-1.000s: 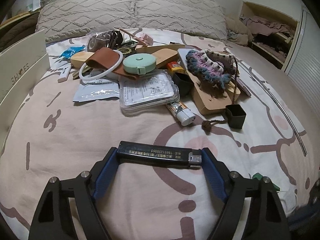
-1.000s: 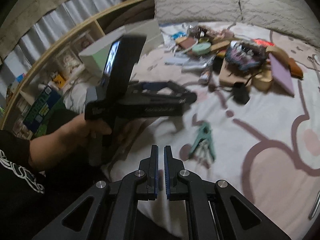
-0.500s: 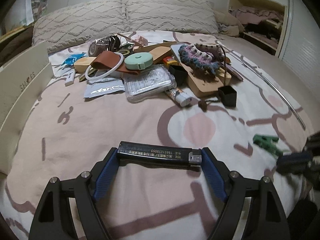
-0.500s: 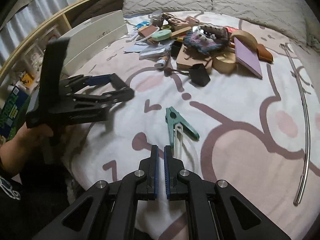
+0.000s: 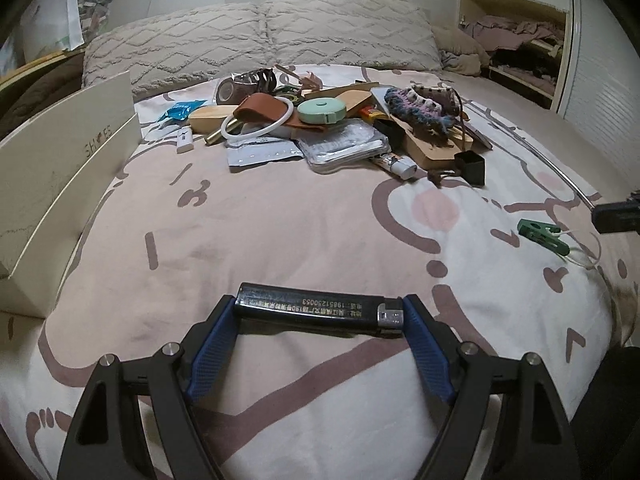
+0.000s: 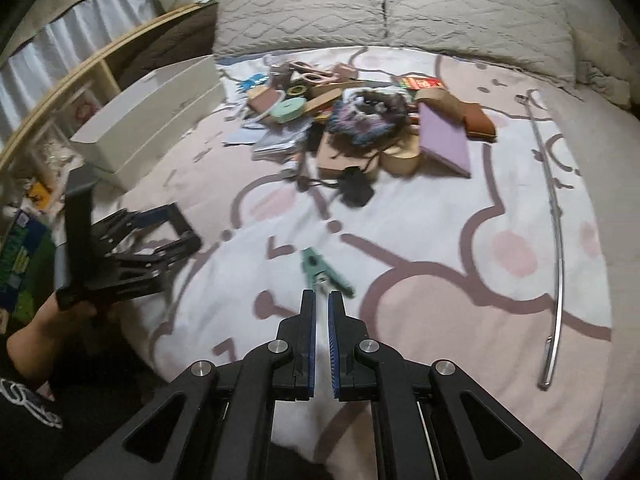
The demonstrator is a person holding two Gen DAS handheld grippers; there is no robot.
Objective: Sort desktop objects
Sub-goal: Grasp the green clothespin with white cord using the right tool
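Observation:
My left gripper is shut on a long black lighter, held crosswise between the blue pads above the bedspread; it also shows in the right wrist view at the left. My right gripper is shut and empty, just short of a green clothespin, which also shows in the left wrist view. A pile of small objects lies further back on the bed, among them a mint tape measure and a crocheted pouch.
A white shoe box stands at the left edge of the bed, seen too in the right wrist view. A long metal rod lies at the right. Pillows line the head of the bed. A shelf stands left.
My left gripper with the lighter has drawn back from the pile and turned left toward the box. My right gripper has swung over the bed and come down close to the green clothespin.

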